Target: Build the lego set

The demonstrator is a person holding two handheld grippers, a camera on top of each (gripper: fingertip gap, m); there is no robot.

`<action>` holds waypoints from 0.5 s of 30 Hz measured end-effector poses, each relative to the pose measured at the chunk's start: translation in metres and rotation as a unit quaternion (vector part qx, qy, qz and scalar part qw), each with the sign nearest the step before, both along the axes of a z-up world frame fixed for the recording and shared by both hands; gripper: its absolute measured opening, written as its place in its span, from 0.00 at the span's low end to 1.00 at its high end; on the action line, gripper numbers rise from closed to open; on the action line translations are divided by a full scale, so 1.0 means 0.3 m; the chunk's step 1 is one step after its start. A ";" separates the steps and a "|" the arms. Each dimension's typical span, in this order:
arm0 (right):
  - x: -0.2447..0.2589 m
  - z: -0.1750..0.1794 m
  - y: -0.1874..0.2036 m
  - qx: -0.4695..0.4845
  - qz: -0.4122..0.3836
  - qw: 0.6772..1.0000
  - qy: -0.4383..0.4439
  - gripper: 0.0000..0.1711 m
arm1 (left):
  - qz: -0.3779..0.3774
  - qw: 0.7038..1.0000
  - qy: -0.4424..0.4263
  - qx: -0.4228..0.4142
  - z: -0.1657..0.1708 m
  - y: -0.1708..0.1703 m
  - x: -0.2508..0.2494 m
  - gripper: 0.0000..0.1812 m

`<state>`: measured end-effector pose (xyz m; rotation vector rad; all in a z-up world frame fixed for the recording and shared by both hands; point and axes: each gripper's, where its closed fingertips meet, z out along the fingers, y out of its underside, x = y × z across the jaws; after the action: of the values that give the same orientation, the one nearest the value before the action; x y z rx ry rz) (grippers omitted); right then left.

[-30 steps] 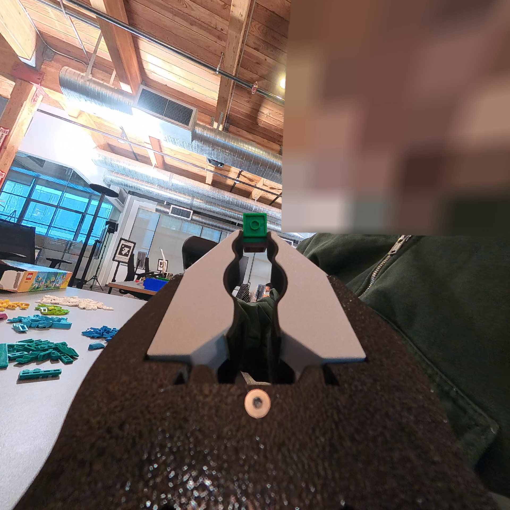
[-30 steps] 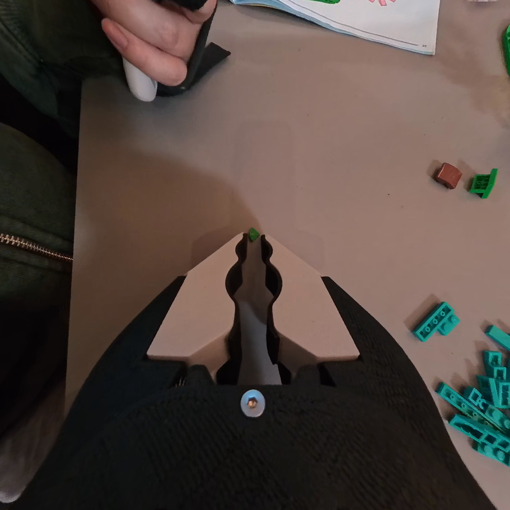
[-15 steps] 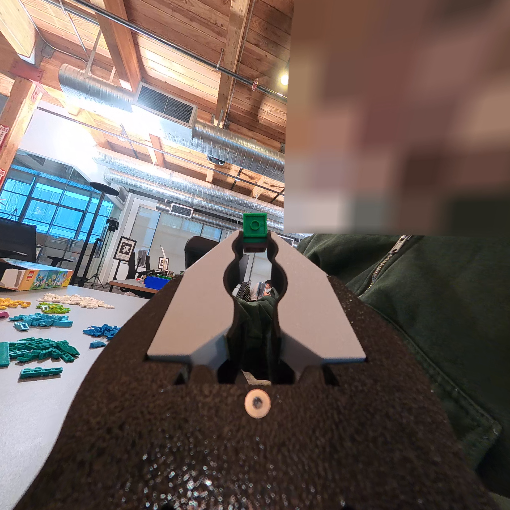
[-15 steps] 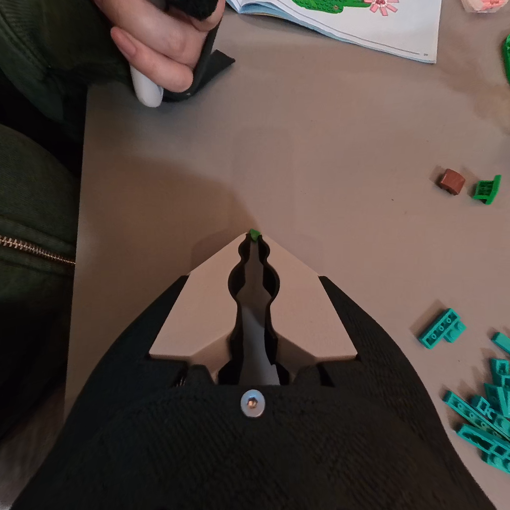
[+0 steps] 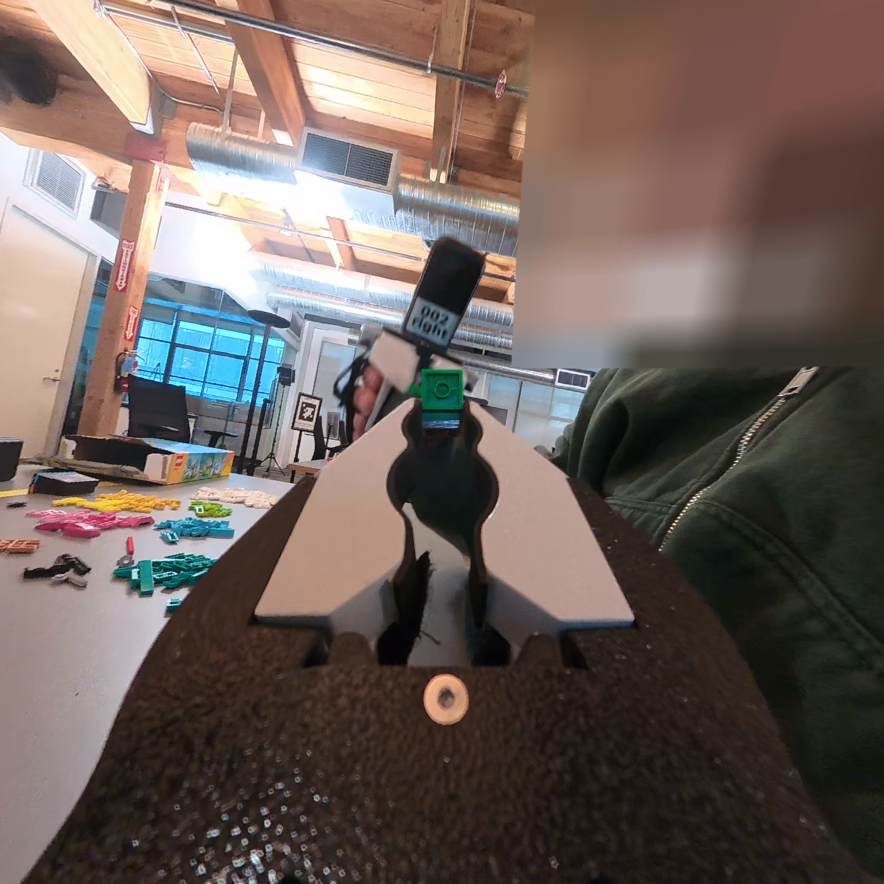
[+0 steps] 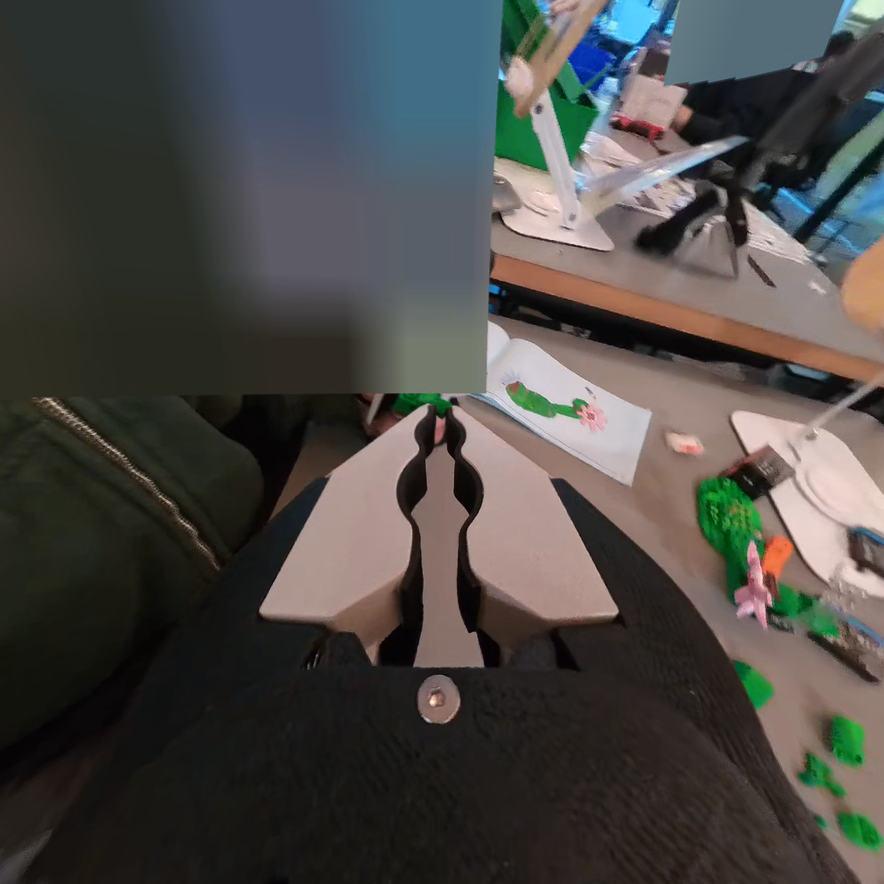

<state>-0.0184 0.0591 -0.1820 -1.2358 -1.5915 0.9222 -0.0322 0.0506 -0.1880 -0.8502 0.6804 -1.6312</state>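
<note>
The left tool (image 5: pixel 441 421) is closed on a small stack: a green plate (image 5: pixel 442 390) on top of a brown piece (image 5: pixel 440 430), held up at chest height in front of a dark green jacket (image 5: pixel 746 516). This grip looks the same as a second ago.

What changed is the right tool (image 6: pixel 441 415). A second ago it pointed down at the counter (image 6: pixel 669 411); now it is lifted and turned toward the left one. In the left wrist view it now shows just behind the green plate. Its tips are nearly together on a small green bit (image 6: pixel 442 404), so it seems to grip that bit, though the picture is blurred there.

I judge the two pieces are about to be joined in the air. The bit must sit square on the stud of the plate, or it can slip.

On the counter the manual (image 6: pixel 569 421) lies open to the far right, and sorted piles of bricks (image 5: pixel 172 569) wait on the left.
</note>
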 end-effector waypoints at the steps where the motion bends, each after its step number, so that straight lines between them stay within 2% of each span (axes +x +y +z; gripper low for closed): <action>1: -0.010 0.006 -0.010 0.004 0.013 1.000 -0.006 0.01 | 0.000 1.000 0.000 0.000 0.000 0.001 0.000 0.07; 6: -0.032 -0.003 -0.040 0.008 0.055 0.997 -0.045 0.01 | -0.002 1.000 0.001 0.000 0.000 0.000 0.001 0.07; 15: -0.034 -0.021 -0.038 -0.001 0.060 0.996 -0.073 0.01 | 0.006 1.000 0.001 0.000 0.000 0.007 -0.001 0.07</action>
<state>-0.0286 0.0477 -0.1882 -1.2445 -1.7972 0.9267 -0.0324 0.0527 -0.1881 -0.8558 0.6757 -1.6201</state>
